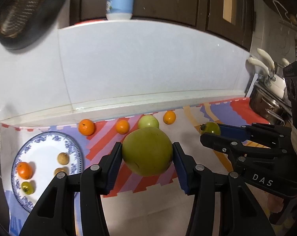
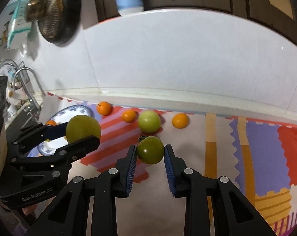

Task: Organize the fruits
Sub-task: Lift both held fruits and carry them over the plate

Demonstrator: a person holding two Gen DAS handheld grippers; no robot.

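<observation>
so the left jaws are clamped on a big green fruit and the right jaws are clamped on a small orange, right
Not quite. The right gripper holds a small dark green tomato with a stem, not an orange; the right wrist view shows it between the jaws. The small round oranges lie on the mat by the wall. The left gripper does clamp the big green fruit.

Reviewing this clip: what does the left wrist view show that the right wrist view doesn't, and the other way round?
Only the left wrist view shows the whole plate with its four small fruits, and pot handles at the right edge. Only the right wrist view shows the sink faucet and the mat's right side. Both show the left gripper shut on the large green fruit, the right gripper shut on the green tomato, and three oranges beside a pale green fruit.
</observation>
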